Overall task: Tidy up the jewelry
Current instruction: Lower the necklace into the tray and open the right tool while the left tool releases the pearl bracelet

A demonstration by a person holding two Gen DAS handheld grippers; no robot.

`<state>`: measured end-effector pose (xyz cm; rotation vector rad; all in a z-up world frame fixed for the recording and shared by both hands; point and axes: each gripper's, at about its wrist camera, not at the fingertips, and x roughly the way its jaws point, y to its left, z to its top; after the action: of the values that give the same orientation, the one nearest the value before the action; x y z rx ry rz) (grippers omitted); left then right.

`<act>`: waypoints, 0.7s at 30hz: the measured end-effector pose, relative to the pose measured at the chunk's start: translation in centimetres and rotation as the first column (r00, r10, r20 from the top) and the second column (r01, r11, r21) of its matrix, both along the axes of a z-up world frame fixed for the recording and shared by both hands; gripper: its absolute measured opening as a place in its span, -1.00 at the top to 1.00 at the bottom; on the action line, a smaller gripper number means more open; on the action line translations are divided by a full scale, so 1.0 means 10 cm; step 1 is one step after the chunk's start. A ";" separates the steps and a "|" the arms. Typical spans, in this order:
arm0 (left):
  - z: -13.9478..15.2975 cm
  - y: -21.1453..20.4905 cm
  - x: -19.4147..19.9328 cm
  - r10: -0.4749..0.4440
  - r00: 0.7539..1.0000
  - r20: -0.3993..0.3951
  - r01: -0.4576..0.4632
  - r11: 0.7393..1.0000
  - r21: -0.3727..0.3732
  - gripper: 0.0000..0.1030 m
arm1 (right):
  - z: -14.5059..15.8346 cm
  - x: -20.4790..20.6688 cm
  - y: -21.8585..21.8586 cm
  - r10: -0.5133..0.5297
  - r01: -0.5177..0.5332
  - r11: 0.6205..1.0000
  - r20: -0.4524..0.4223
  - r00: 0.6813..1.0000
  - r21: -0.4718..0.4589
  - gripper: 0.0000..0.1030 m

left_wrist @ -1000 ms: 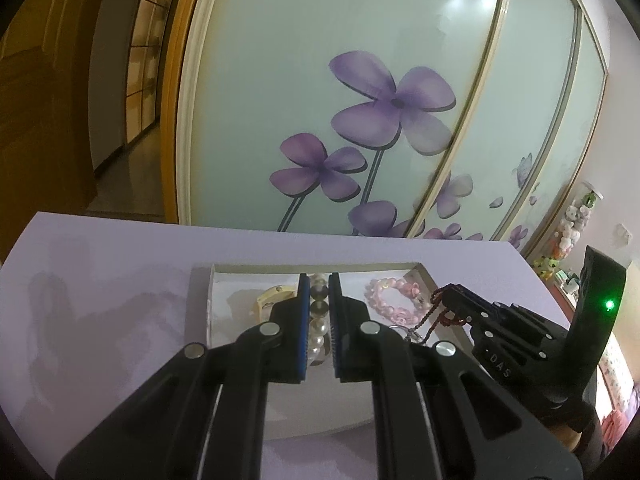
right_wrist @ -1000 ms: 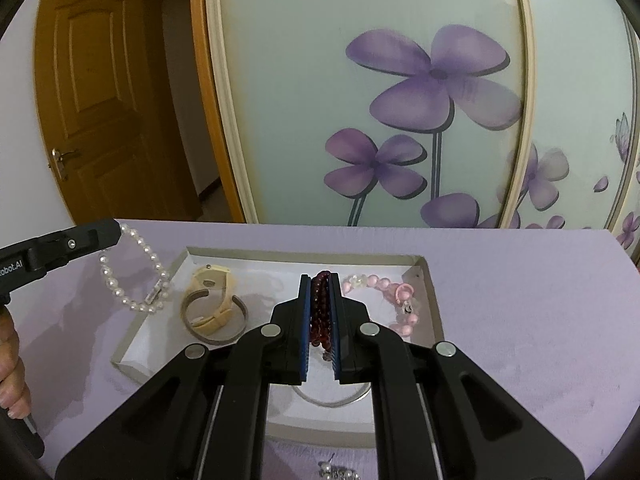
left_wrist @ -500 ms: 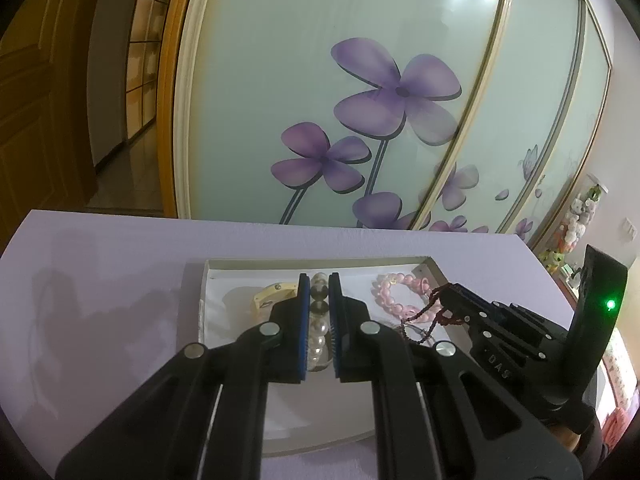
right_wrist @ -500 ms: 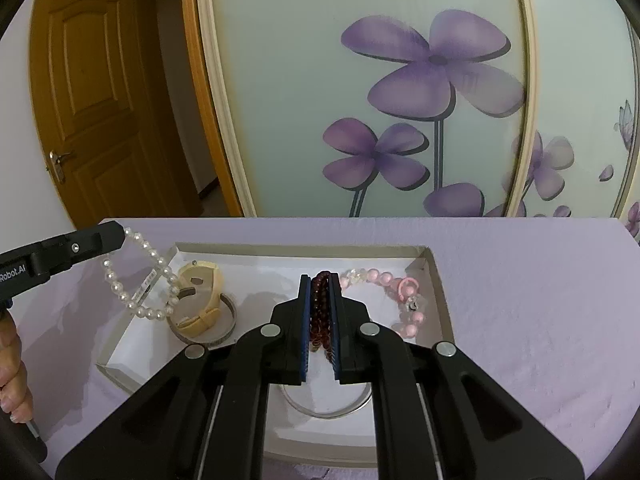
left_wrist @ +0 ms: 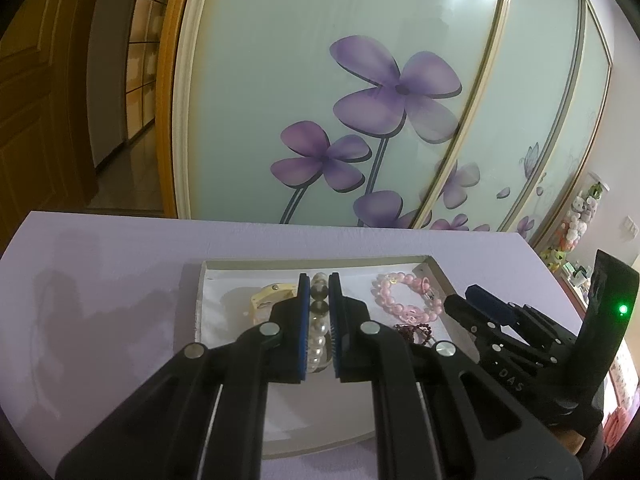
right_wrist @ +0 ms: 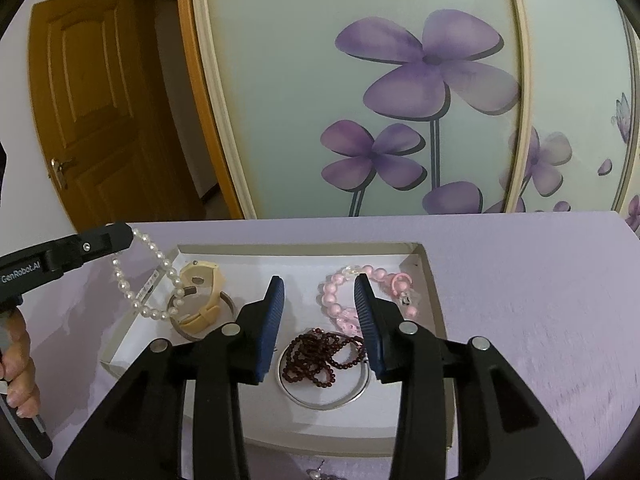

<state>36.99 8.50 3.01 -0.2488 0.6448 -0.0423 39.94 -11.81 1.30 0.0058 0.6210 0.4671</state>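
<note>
Currently right gripper (right_wrist: pixel 320 316) fingers were opening, nothing between pads; dark red bead bracelet (right_wrist: pixel 320 356) lay below them in tray (right_wrist: pixel 430 280). Left gripper (left_wrist: pixel 319 328) fingers clenched pearl bracelet (left_wrist: pixel 319 332), dangling over tray edge. Risk: pearls snagging watch (right_wrist: pixel 202 292) below, or falling outside onto worktop (right_wrist: pixel 540 300).

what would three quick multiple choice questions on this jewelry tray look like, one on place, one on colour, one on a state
1. Where does the dark red bead bracelet lie?
A. in the tray, over the silver bangle
B. on the purple table
C. in the left gripper

2. What colour is the bracelet at the tray's far right?
A. green
B. pink
C. black

3. What does the left gripper hold?
A. nothing
B. the watch
C. the pearl bracelet

Answers: 1 A, the red beads rest inside the bangle's ring. 2 B, the pink bead bracelet lies there. 3 C, pearls sit pinched between its pads.
</note>
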 end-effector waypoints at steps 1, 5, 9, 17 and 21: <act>0.00 0.00 0.01 -0.001 1.000 -0.001 0.001 1.000 0.001 0.82 | 0.00 0.00 0.00 0.000 0.000 1.000 -0.001 1.000 0.001 0.25; -0.05 -0.02 0.08 -0.002 1.000 -0.010 0.002 1.000 0.003 0.82 | -0.01 -0.02 0.01 0.008 -0.008 1.000 -0.002 1.000 -0.004 0.25; -0.11 -0.03 0.13 -0.002 1.000 -0.023 0.002 1.000 0.003 0.82 | -0.01 -0.05 0.00 0.011 -0.011 1.000 -0.001 1.000 -0.013 0.25; -0.22 -0.05 0.23 -0.006 0.999 -0.044 0.006 1.000 -0.001 0.82 | -0.03 -0.06 -0.04 0.003 -0.003 1.000 -0.011 1.000 -0.014 0.25; -0.25 -0.07 0.28 -0.021 0.998 -0.052 0.021 1.000 -0.003 0.81 | -0.03 -0.07 -0.04 0.006 -0.006 1.000 -0.009 1.000 -0.019 0.25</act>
<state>39.76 7.81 0.49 -0.2462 0.6995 -0.0572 39.24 -12.18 0.99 -0.0119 0.6345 0.4676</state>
